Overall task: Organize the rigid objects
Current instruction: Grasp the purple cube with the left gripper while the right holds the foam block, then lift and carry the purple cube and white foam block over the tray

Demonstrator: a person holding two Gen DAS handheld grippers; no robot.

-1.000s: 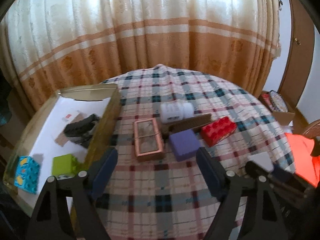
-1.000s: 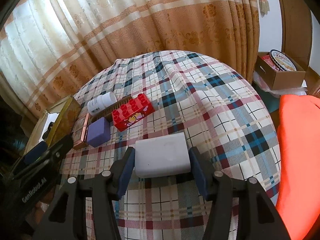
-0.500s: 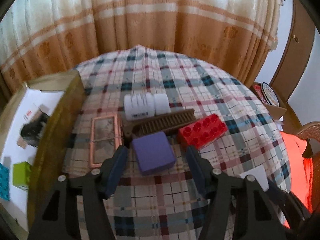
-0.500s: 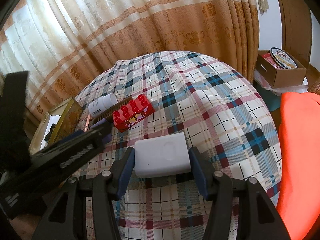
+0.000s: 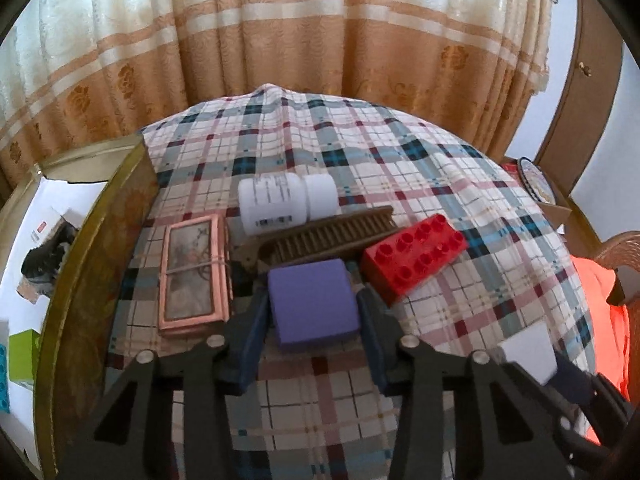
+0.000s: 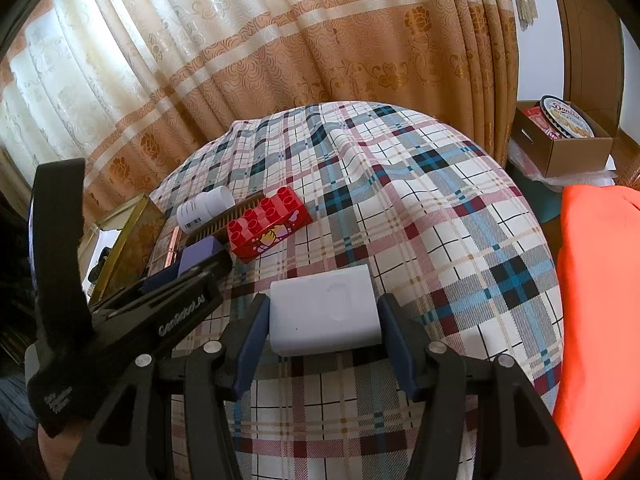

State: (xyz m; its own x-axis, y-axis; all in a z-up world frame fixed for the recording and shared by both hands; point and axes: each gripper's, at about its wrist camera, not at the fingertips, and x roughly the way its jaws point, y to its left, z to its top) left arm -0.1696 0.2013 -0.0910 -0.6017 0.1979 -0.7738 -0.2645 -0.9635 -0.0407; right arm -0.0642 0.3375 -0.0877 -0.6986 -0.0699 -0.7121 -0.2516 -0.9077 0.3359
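Note:
A purple block lies on the plaid tablecloth. My left gripper straddles it; its jaws are closing and both pads touch the block's sides. Just beyond the block lie a brown comb, a red toy brick, a white bottle on its side and a pink framed case. Nearer the table's front, my right gripper is shut on a white box. That box also shows at the lower right of the left wrist view.
A gold-walled open box stands at the table's left edge, holding a green block and a black object. Curtains hang behind the table. An orange cloth and a cardboard box with a tin lie to the right.
My left gripper came forward and down over the purple block, and its jaws narrowed from wide apart until they touch the block. The right gripper and white box stayed still.

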